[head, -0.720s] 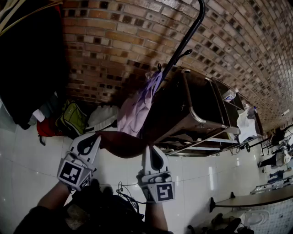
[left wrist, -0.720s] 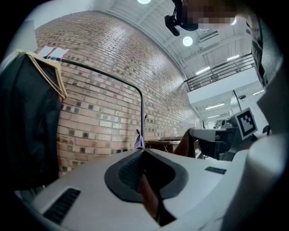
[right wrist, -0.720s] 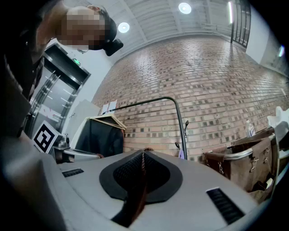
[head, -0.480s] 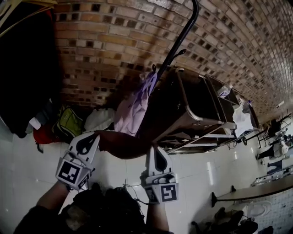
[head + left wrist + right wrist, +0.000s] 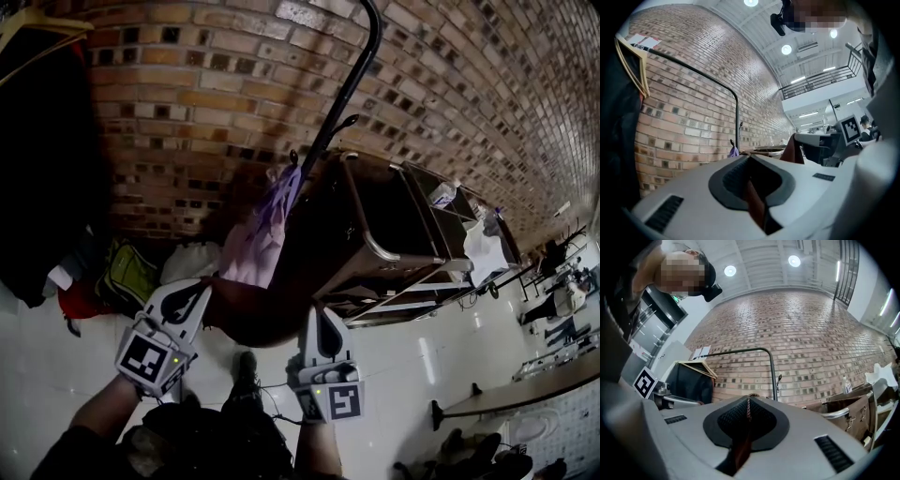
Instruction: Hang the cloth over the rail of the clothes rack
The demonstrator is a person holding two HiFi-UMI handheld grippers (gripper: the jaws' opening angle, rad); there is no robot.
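A dark red-brown cloth (image 5: 251, 317) stretches between my two grippers, low in the head view. My left gripper (image 5: 200, 292) is shut on its left edge, and the cloth (image 5: 754, 204) shows pinched between the jaws in the left gripper view. My right gripper (image 5: 319, 317) is shut on the right edge, where a thin fold of cloth (image 5: 742, 439) sits in the jaws. The black rail of the clothes rack (image 5: 345, 89) rises ahead and above, apart from the cloth. Its top bar (image 5: 736, 352) runs across the brick wall.
A lilac garment (image 5: 255, 239) hangs from a hook on the rack post. Dark clothes on a wooden hanger (image 5: 691, 379) hang at the left. A metal-framed cart (image 5: 394, 244) stands to the right by the brick wall (image 5: 187, 103). Bags (image 5: 127, 272) lie on the white floor.
Both grippers keep their hold on the cloth. The rack and wall have slid left and down in the head view, and a shoe has come into view between the grippers.
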